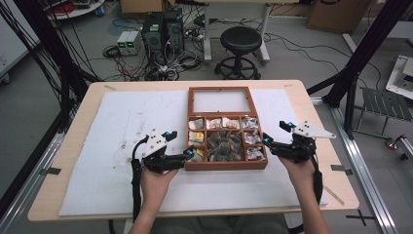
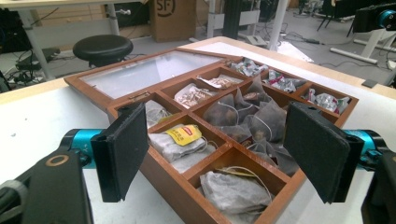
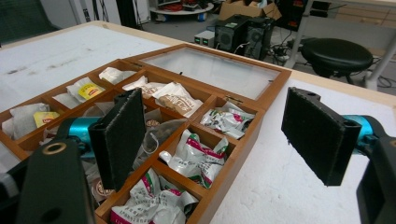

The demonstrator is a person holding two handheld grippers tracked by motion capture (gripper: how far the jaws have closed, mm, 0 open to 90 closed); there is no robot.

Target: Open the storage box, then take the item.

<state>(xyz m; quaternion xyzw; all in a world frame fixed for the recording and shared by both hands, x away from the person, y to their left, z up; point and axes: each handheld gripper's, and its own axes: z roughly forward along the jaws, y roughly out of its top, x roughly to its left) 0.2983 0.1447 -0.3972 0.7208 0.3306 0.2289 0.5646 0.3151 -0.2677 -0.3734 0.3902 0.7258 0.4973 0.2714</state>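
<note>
A wooden tea box (image 1: pixel 226 166) sits in the middle of the table, its glass lid (image 1: pixel 220 101) folded back flat on the far side. Dark pyramid tea bags (image 1: pixel 225 145) fill the large middle compartment, and foil packets (image 1: pixel 254 138) fill the right column. My left gripper (image 1: pixel 181 145) is open at the box's near left corner. In the left gripper view the pads (image 2: pixel 119 151) straddle that corner of the box (image 2: pixel 173 186), near a yellow-tagged bag (image 2: pixel 184 135). My right gripper (image 1: pixel 275 132) is open at the box's right side. Its jaws (image 3: pixel 219 135) bracket the right wall (image 3: pixel 233 163) and the packets (image 3: pixel 198 156).
A white mat (image 1: pixel 112 146) covers most of the wooden table (image 1: pixel 48 195). Beyond the far edge stand a black stool (image 1: pixel 240 41) and computer towers (image 1: pixel 163 29) among cables. Black frame posts (image 1: pixel 360 53) rise at both sides.
</note>
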